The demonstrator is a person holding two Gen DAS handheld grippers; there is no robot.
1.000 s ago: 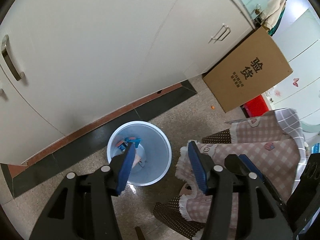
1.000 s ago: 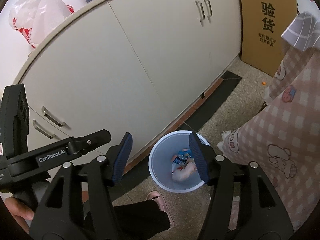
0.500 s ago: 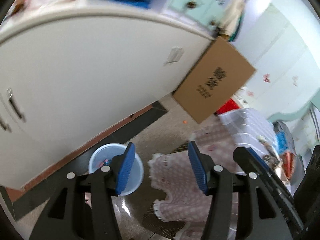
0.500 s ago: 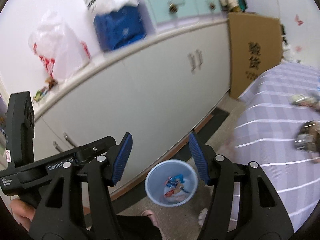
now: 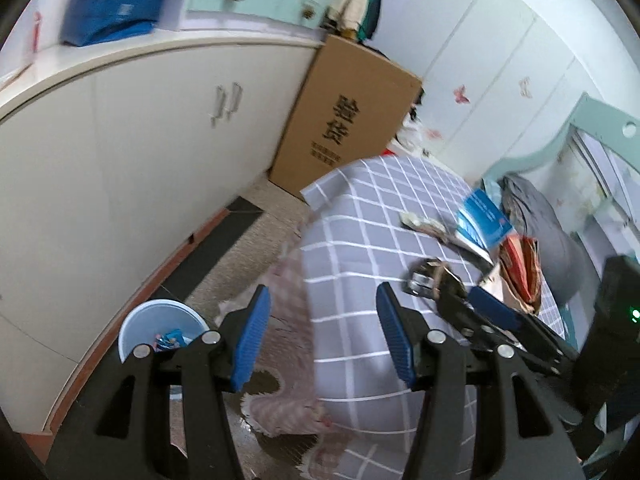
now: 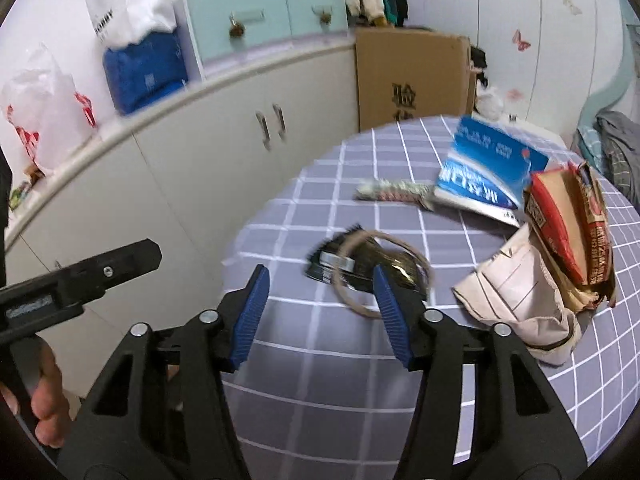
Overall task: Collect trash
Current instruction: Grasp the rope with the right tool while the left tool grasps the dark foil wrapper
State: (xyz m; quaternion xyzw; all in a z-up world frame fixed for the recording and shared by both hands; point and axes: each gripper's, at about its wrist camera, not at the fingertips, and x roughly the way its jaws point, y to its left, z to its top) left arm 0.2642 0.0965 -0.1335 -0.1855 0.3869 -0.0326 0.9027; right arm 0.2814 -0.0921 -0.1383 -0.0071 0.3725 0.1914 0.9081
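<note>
Blue pads on both grippers face bare air: the right gripper (image 6: 320,308) stands open and empty above the checked tablecloth (image 6: 320,380), its jaws having just been closing a little with nothing between them, and the left gripper (image 5: 322,332) is open and empty too. Both tilt down over the table edge, which reads as lining up for another pick. Just past the right fingertips lies the nearest trash, a dark wrapper (image 6: 356,262) with a loop of cord over it. Further on sit a torn red bag (image 6: 568,224) on a pale sack, a small packet (image 6: 392,192) and a blue booklet (image 6: 488,172). The bin (image 5: 160,330), already holding scraps, stands on the floor by the cabinet. A second ago both cameras looked down into that bin; now both have swung up to the table.
</note>
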